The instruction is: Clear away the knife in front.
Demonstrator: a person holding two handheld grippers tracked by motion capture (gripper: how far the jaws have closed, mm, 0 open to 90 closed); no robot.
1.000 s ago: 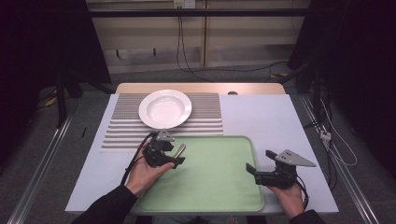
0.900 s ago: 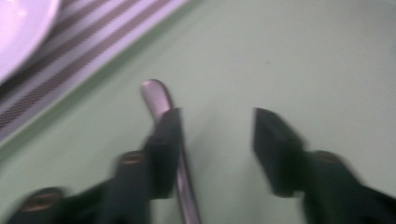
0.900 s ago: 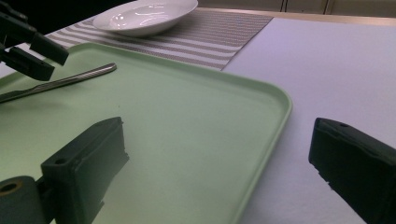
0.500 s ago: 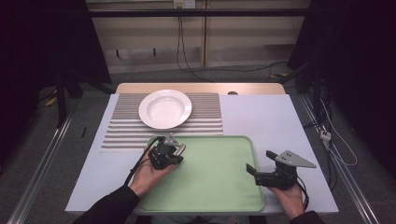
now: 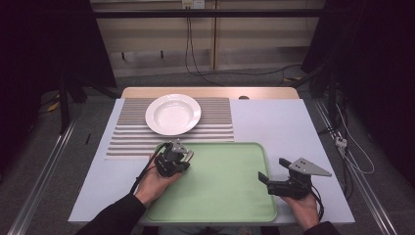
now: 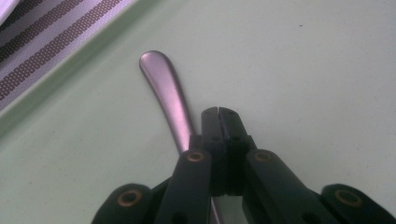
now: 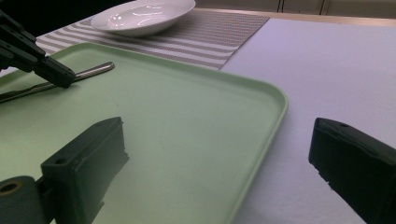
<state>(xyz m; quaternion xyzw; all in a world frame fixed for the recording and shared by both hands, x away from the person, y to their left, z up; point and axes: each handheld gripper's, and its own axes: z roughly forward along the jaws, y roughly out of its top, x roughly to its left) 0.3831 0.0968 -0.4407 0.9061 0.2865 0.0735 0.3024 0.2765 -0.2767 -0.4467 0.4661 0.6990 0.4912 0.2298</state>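
A metal utensil handle lies flat on the pale green tray near its far left corner. My left gripper is shut, its two jaws pressed together just to the right of the handle, with nothing between the tips. The handle runs under the left jaw's linkage. In the right gripper view the same handle lies on the tray, with the left gripper over it. My right gripper is open and empty, low over the tray's right edge.
A white plate sits on a grey striped placemat beyond the tray. White table surface stretches to the right of the mat. Cables hang off the table's right side and trail on the floor behind.
The left gripper's jaws stood apart a second ago and are now together. The left hand shifted slightly toward the tray's far left corner. The right hand kept still.
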